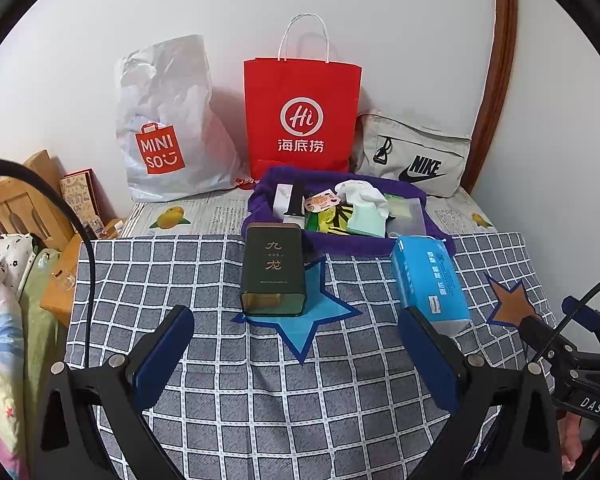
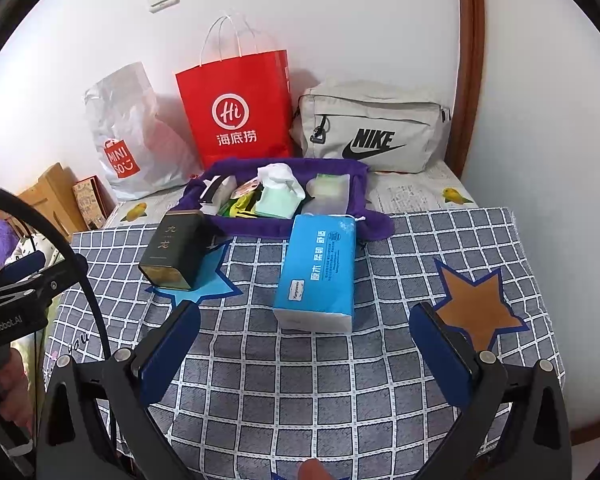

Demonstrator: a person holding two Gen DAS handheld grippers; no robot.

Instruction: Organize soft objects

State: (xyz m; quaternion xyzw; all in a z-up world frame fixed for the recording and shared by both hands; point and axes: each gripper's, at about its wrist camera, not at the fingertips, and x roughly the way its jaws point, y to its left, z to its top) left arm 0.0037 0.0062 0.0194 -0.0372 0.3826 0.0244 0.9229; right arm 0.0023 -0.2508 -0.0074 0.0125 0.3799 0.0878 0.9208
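A blue tissue pack (image 1: 430, 282) (image 2: 318, 270) lies on the checked cloth, in front of a purple cloth bin (image 1: 342, 242) (image 2: 374, 222) holding socks, packets and a clear box. A dark green tin (image 1: 272, 272) (image 2: 176, 250) lies on a blue star. My left gripper (image 1: 296, 332) is open and empty, just short of the tin and the tissue pack. My right gripper (image 2: 306, 334) is open and empty, its jaws just short of the tissue pack's near end.
A Miniso plastic bag (image 1: 164, 128) (image 2: 124, 136), a red paper bag (image 1: 302, 116) (image 2: 236, 112) and a grey Nike bag (image 1: 414, 158) (image 2: 374, 132) stand against the back wall. A wooden bed frame (image 1: 24, 200) and bedding lie at the left.
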